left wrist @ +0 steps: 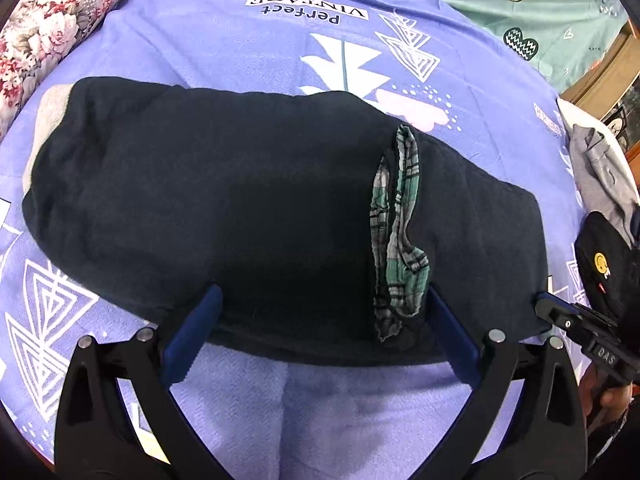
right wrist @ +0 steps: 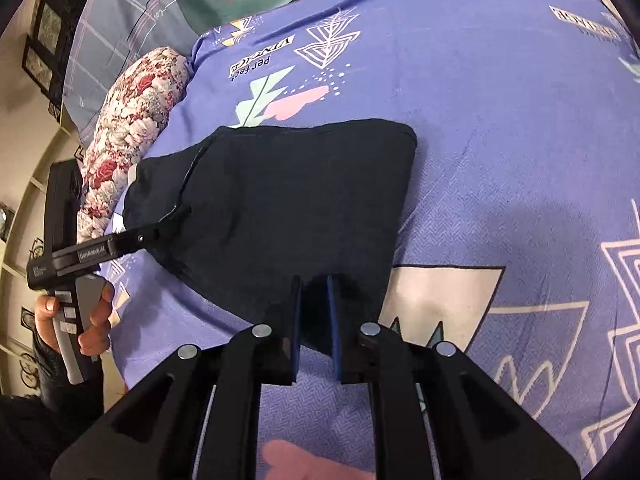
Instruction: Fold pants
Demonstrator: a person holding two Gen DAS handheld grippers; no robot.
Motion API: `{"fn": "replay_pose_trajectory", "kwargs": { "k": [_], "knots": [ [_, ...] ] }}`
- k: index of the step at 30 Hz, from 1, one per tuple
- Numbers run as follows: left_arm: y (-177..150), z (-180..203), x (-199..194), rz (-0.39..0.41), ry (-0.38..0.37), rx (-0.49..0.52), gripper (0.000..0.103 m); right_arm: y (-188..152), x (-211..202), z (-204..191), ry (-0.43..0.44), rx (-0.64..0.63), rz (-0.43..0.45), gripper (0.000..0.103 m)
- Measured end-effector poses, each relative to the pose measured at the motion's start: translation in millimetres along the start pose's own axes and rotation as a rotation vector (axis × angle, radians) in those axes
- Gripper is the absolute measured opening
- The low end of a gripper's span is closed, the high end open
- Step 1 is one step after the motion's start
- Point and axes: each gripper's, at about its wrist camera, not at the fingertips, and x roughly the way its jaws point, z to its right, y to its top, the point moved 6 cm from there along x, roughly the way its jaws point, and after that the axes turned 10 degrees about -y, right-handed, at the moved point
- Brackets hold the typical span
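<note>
- The dark navy pants lie folded on the purple printed bedsheet of the bed, near a floral bolster.
- A green plaid pocket lining hangs out over the fabric.
- The left gripper stands wide open, its blue pads at the near edge of the pants, gripping nothing.
- The right gripper is narrowly parted at the pants' near corner; whether its pads press the cloth I cannot tell.
</note>
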Motion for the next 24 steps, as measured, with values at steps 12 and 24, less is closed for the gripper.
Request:
{"fn": "replay_pose_trajectory", "kwargs": {
  "k": [12, 24],
  "knots": [
    [12, 5, -14, 0.050, -0.009, 0.000, 0.100, 76, 25, 22, -0.154, 0.089, 0.075, 0.038],
    [4, -9, 0, 0.009, 0.017, -0.029, 0.100, 2, -3, -3, -0.187, -0.029, 0.018, 0.047]
  ]
}}
